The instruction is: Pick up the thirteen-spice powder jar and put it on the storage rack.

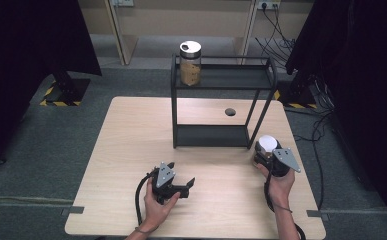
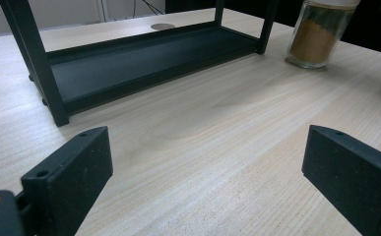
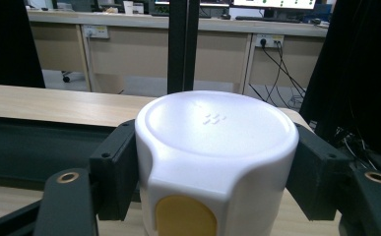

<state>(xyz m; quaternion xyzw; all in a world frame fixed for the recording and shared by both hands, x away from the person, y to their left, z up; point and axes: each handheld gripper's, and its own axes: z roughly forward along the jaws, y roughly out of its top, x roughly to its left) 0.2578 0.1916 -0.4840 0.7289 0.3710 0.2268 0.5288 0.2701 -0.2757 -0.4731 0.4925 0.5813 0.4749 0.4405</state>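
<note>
A spice jar with a white lid (image 1: 266, 144) stands on the table by the rack's front right leg. My right gripper (image 1: 270, 154) is shut on it, and in the right gripper view its jaws press both sides of the white lid (image 3: 216, 128), which has a yellow tab at the front. In the left gripper view the same jar (image 2: 321, 37) shows brown powder and rests on the wood. My left gripper (image 1: 189, 184) lies low over the table's front middle, open with nothing between its jaws (image 2: 207, 167). A second jar of brown powder (image 1: 190, 63) stands on the rack's top shelf, left end.
A black two-tier metal rack (image 1: 174, 110) stands at the table's back middle, its lower shelf (image 2: 143, 61) bare. A round cable hole (image 1: 230, 111) lies behind it. The wooden table (image 1: 126, 150) has bare room on its left half. Cables trail over the floor at right.
</note>
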